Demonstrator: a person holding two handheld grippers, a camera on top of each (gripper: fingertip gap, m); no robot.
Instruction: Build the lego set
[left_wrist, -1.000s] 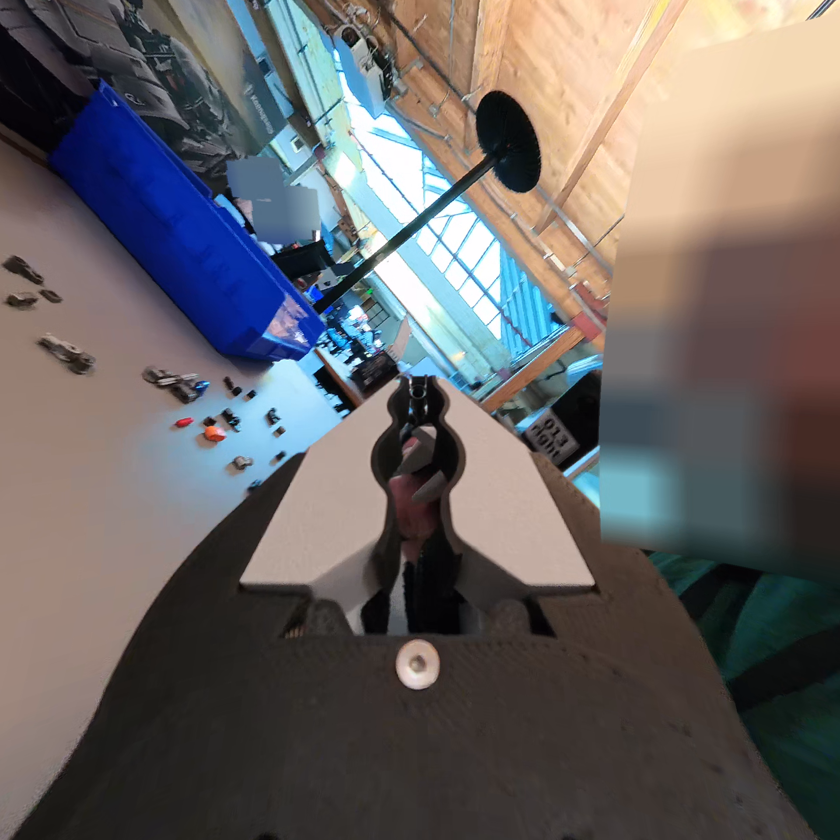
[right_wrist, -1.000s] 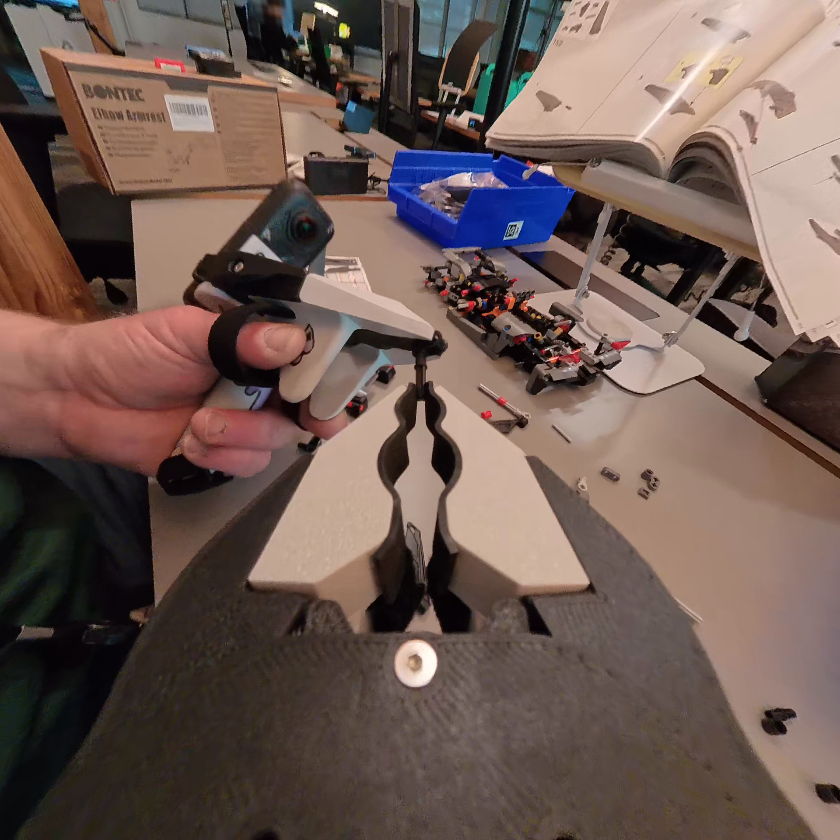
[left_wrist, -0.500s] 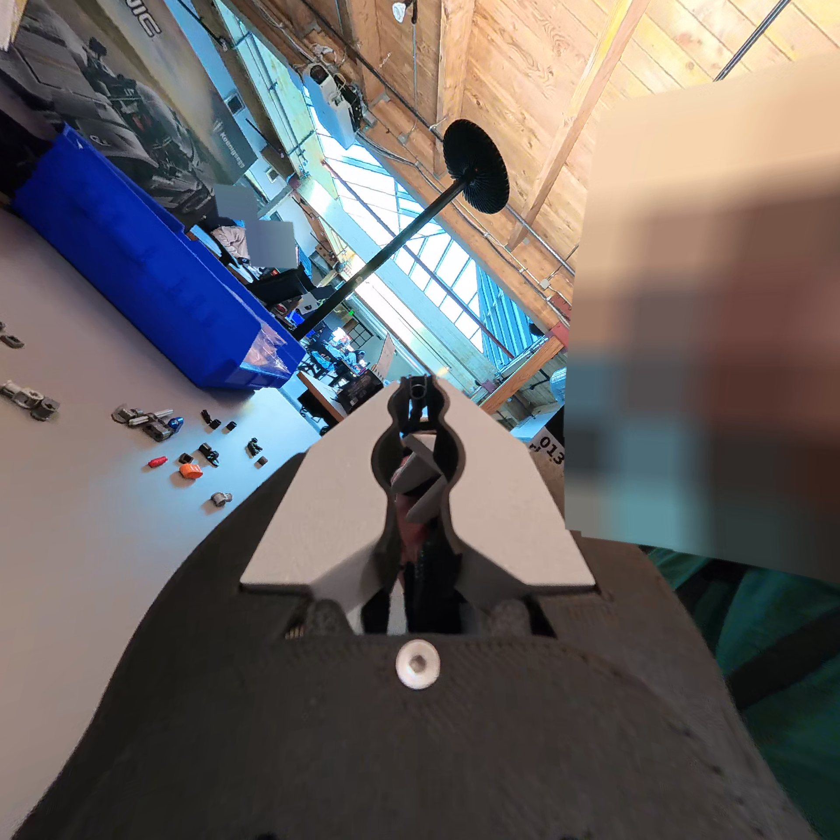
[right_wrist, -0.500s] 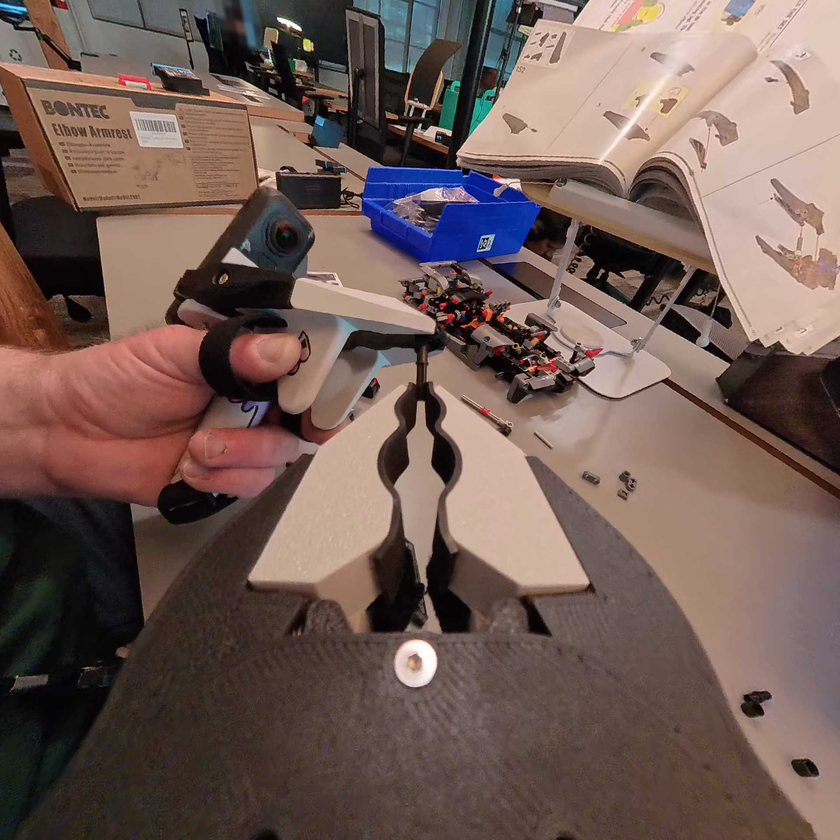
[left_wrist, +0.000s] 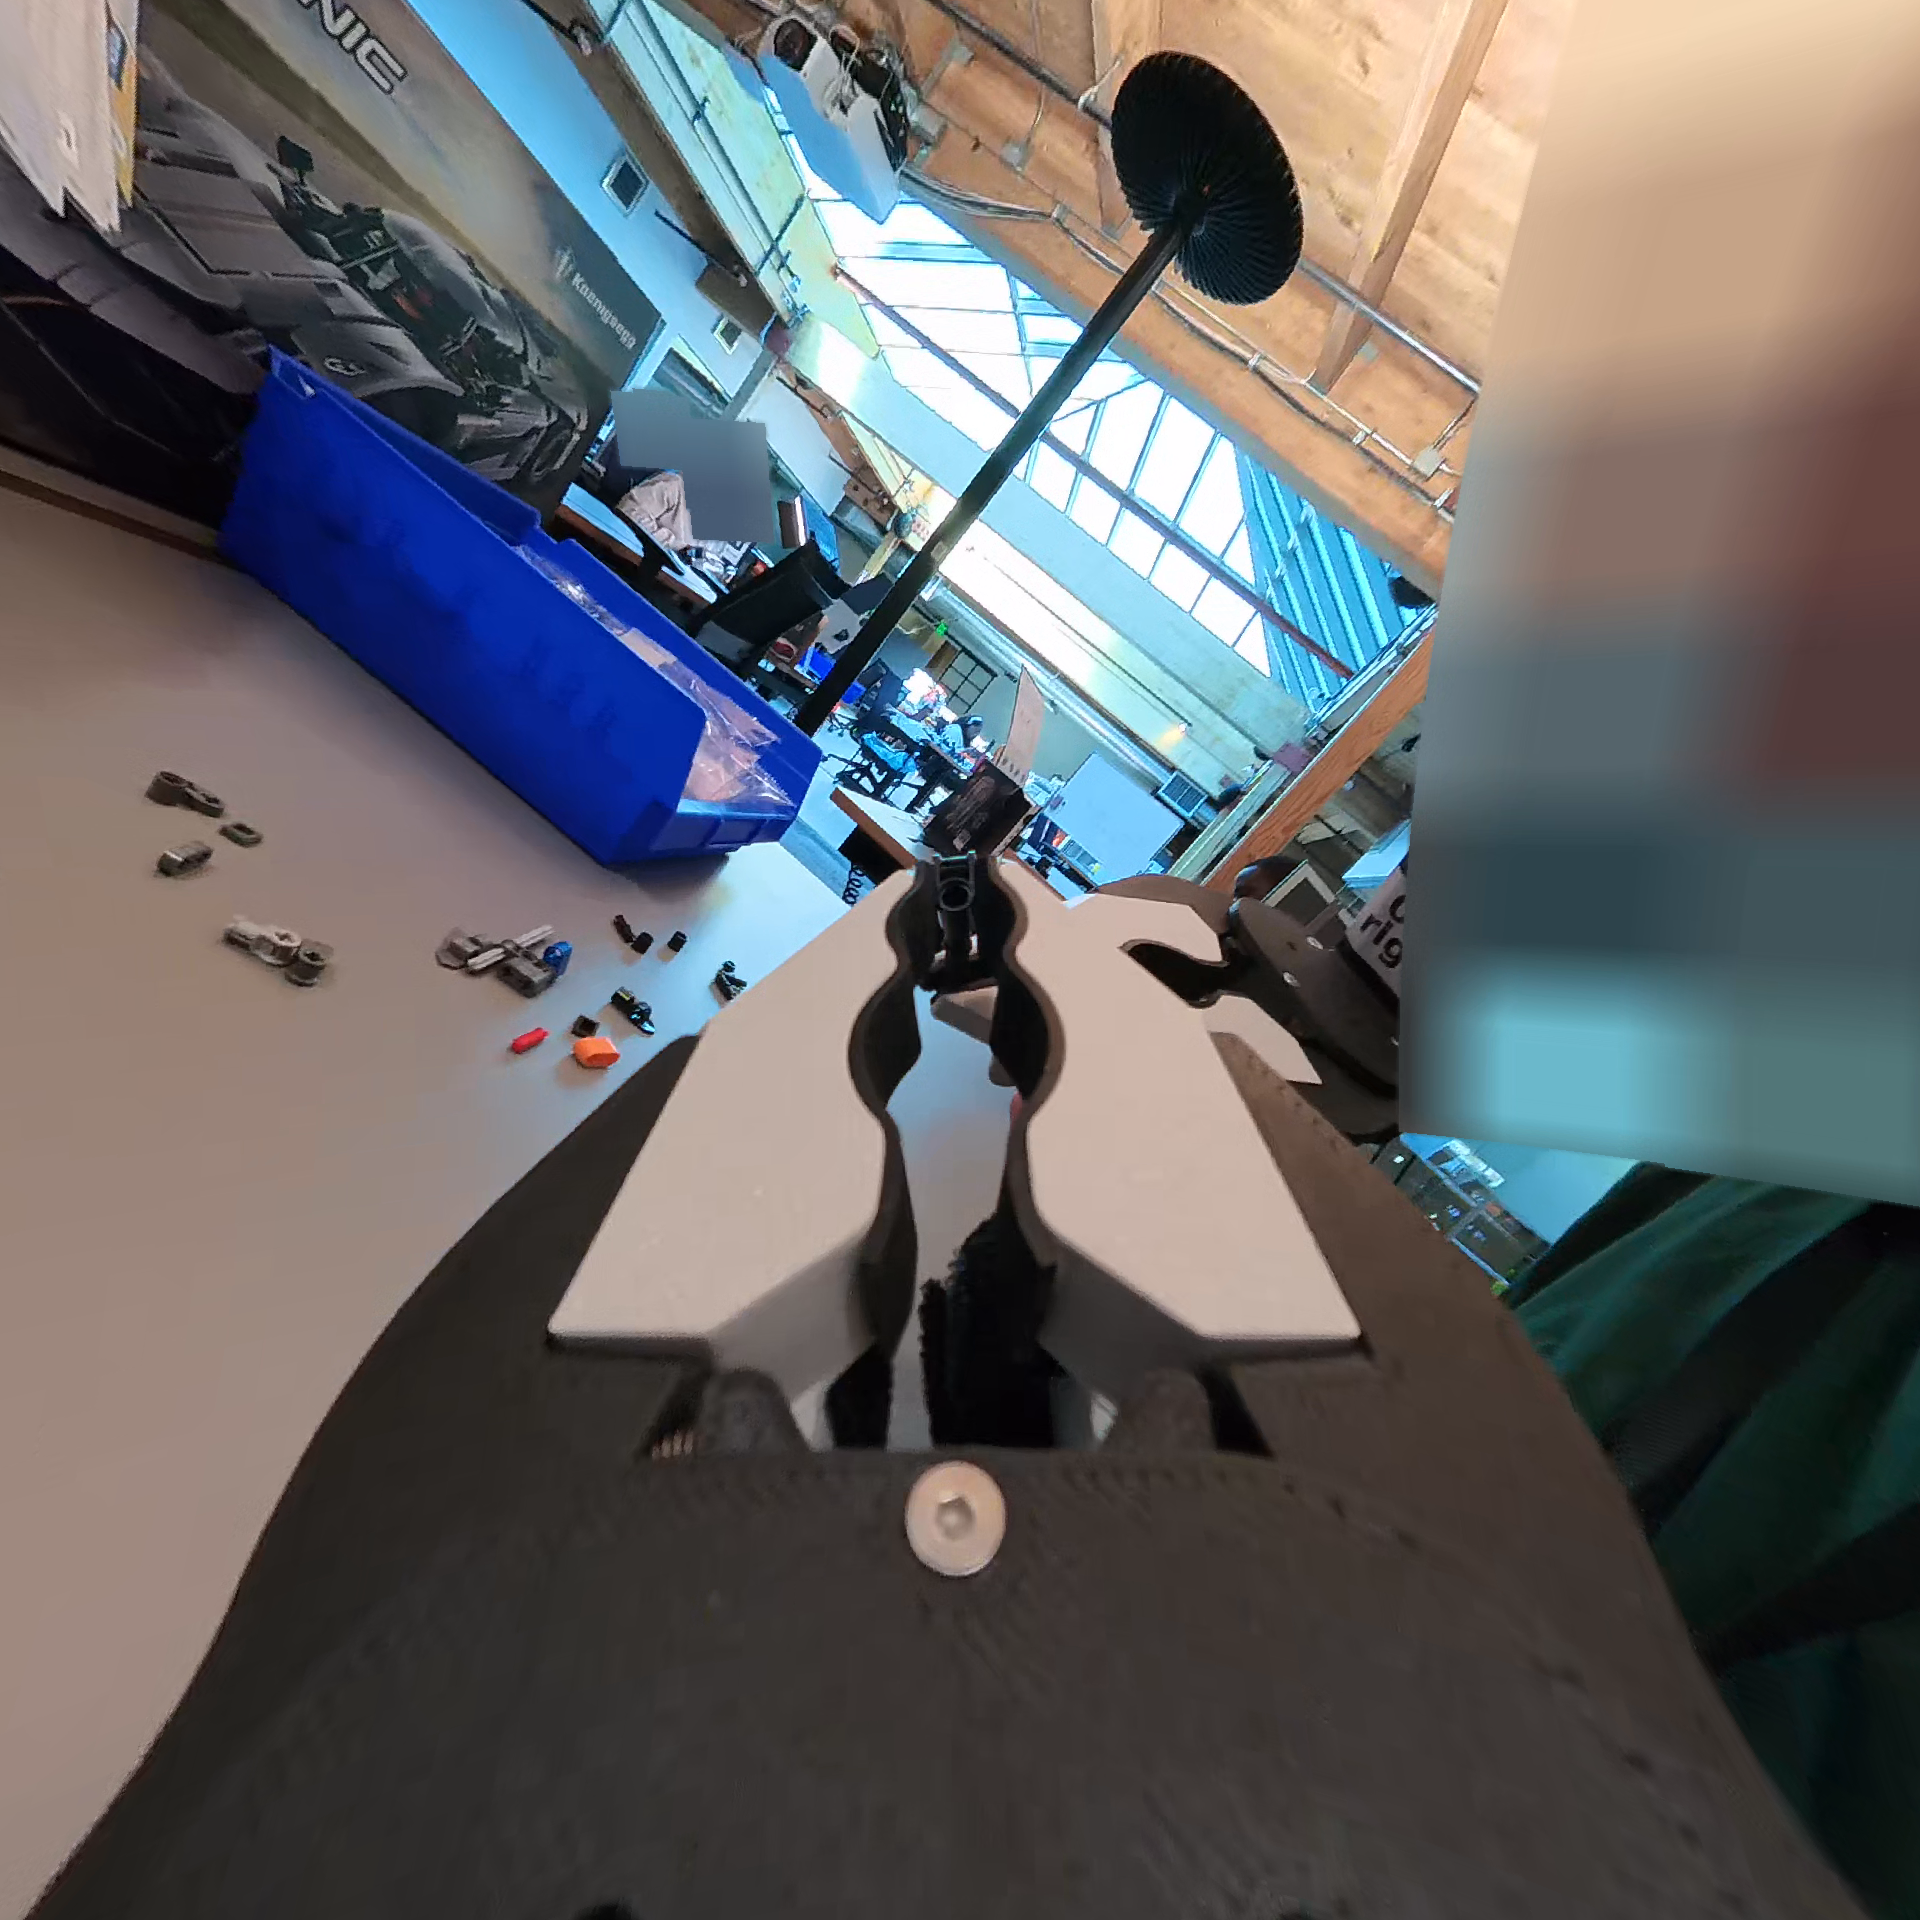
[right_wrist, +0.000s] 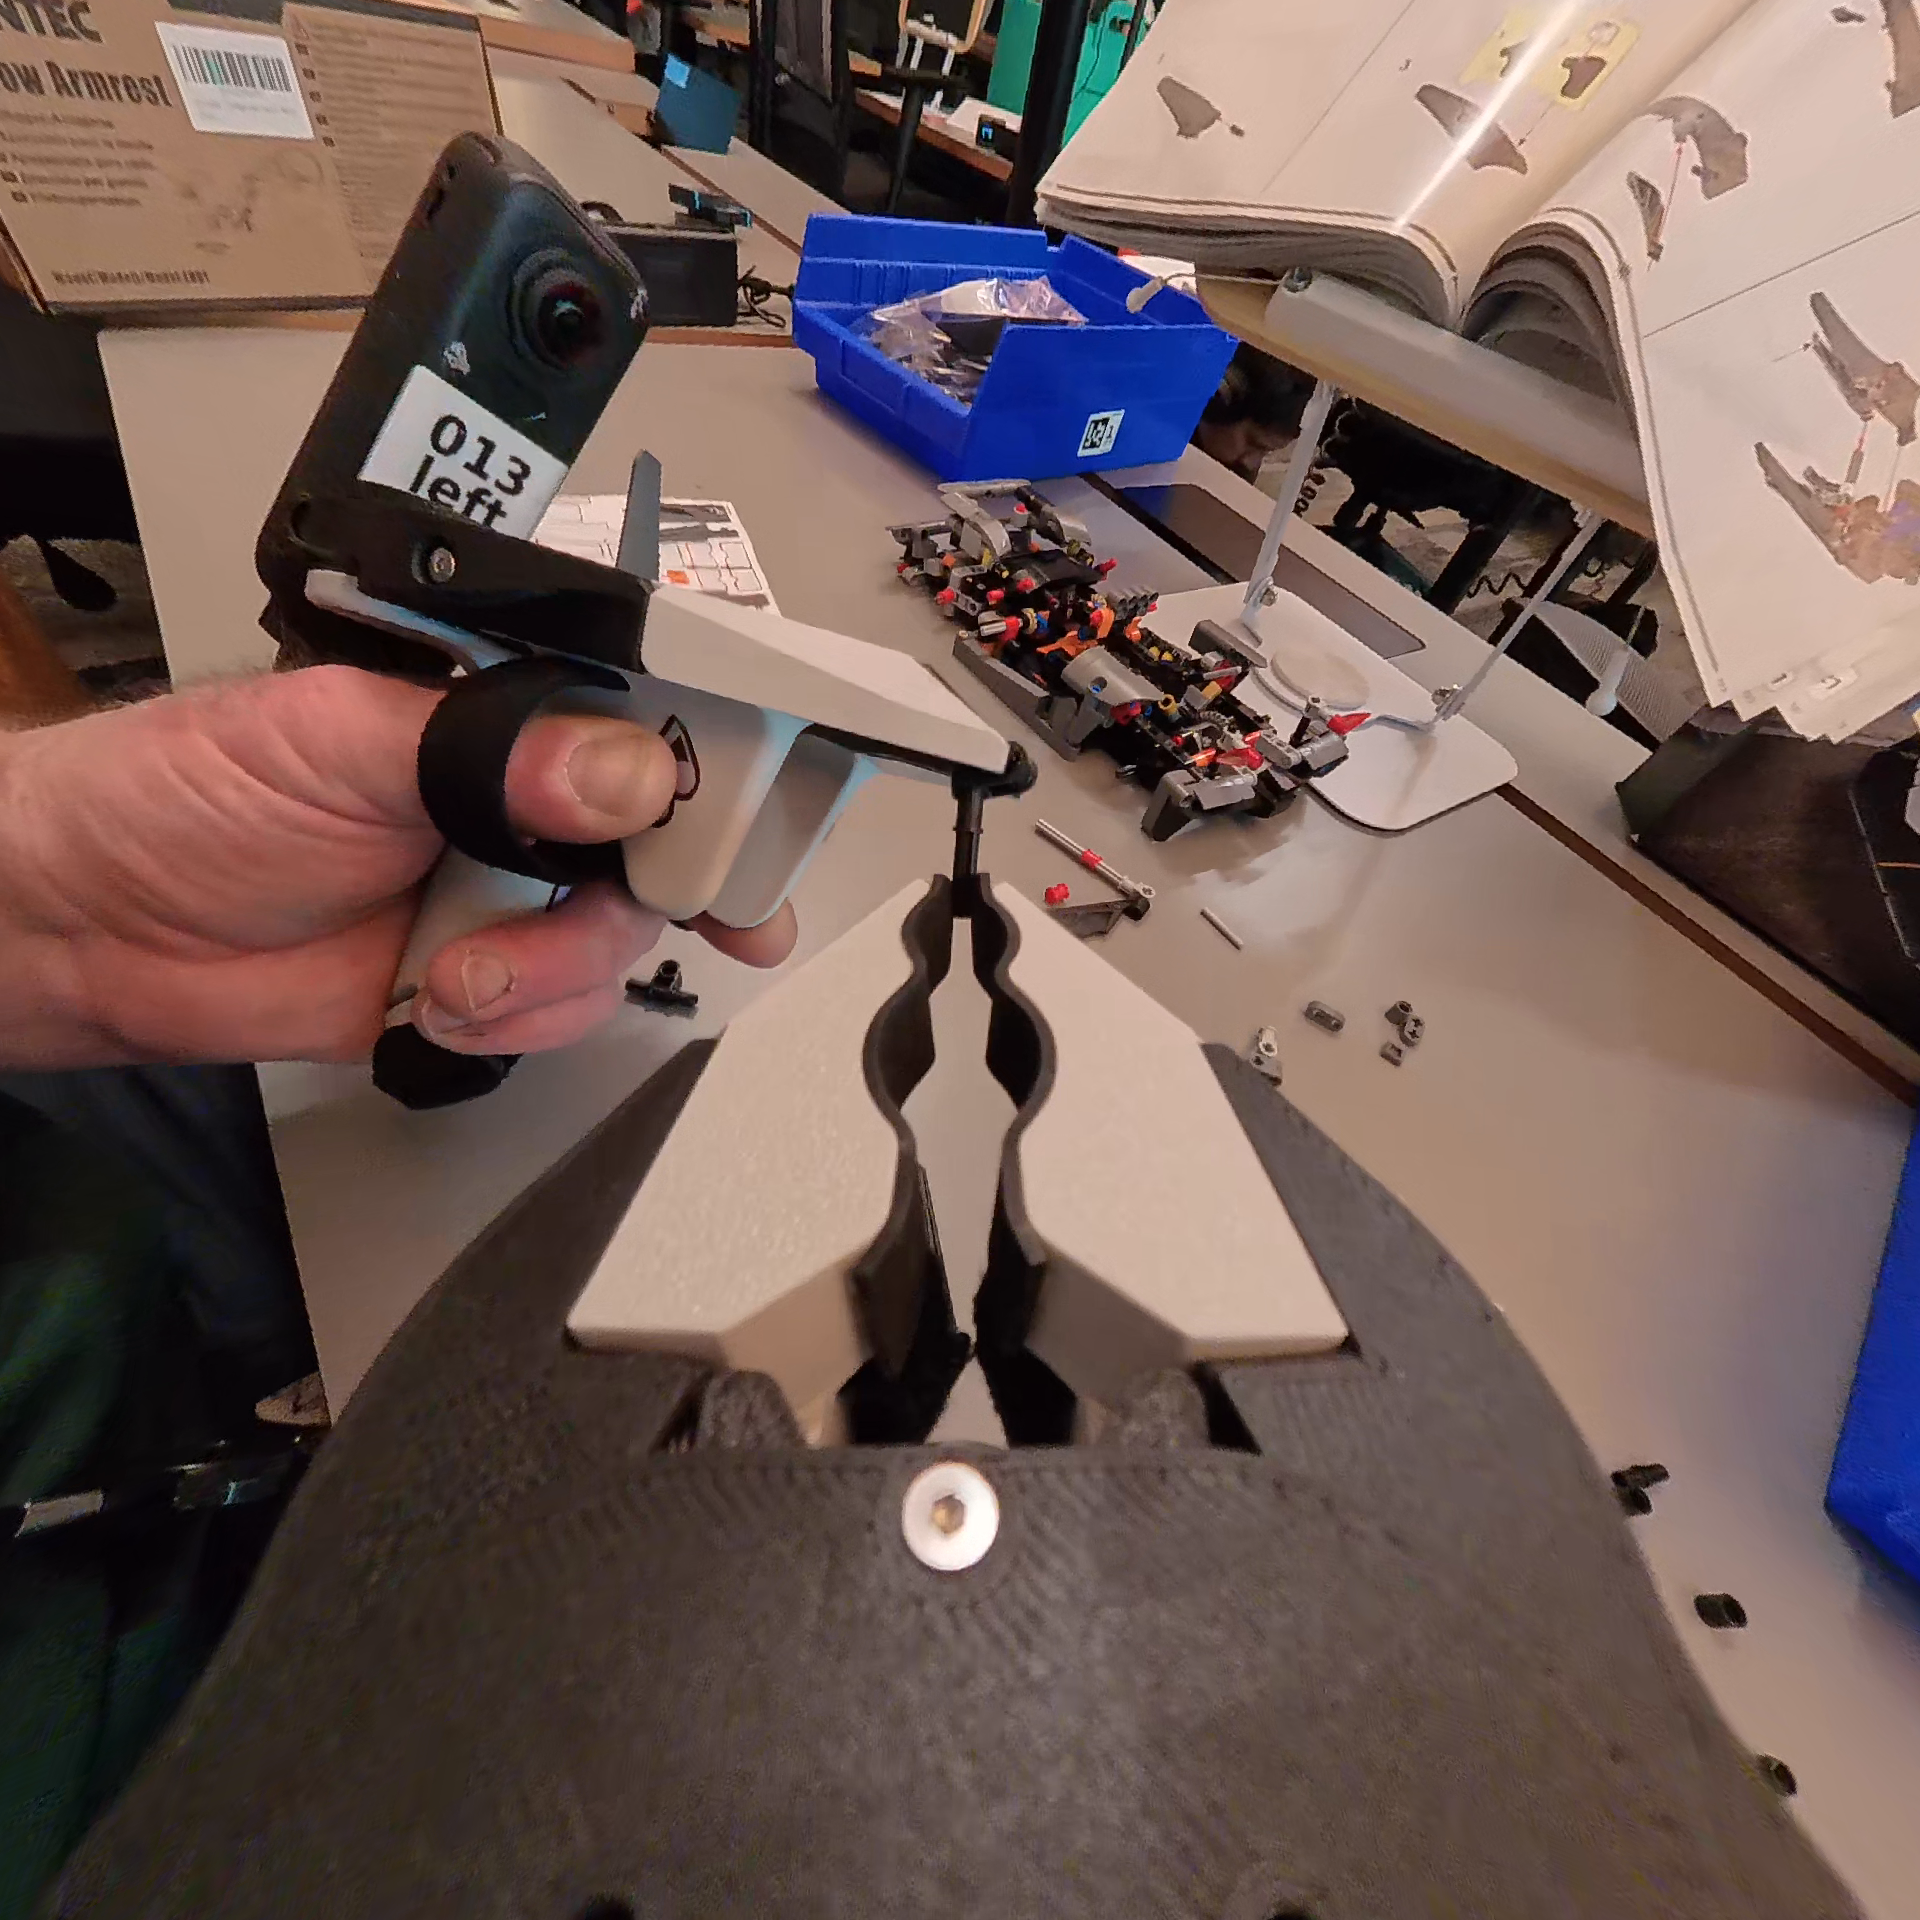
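The right gripper (right_wrist: 962, 902) is holding its jaws pressed together on the lower end of a slim black Lego axle pin (right_wrist: 968, 847), which is standing roughly upright above the counter (right_wrist: 1507, 1195). The left gripper (right_wrist: 1013, 771), gripped by the person's left hand (right_wrist: 312, 852), is closing its jaws on the upper end of the same pin; in the left wrist view the pin (left_wrist: 954, 914) is sitting between the tips, apparently clamped. The partly built Lego chassis (right_wrist: 1112, 665) is resting on the counter beyond the grippers, beside the base of a book stand (right_wrist: 1382, 727) carrying the open instruction manual (right_wrist: 1558, 208). A blue parts bin (right_wrist: 1018, 384) is standing farther back. Loose Lego pieces (left_wrist: 499, 956) are lying scattered on the counter.
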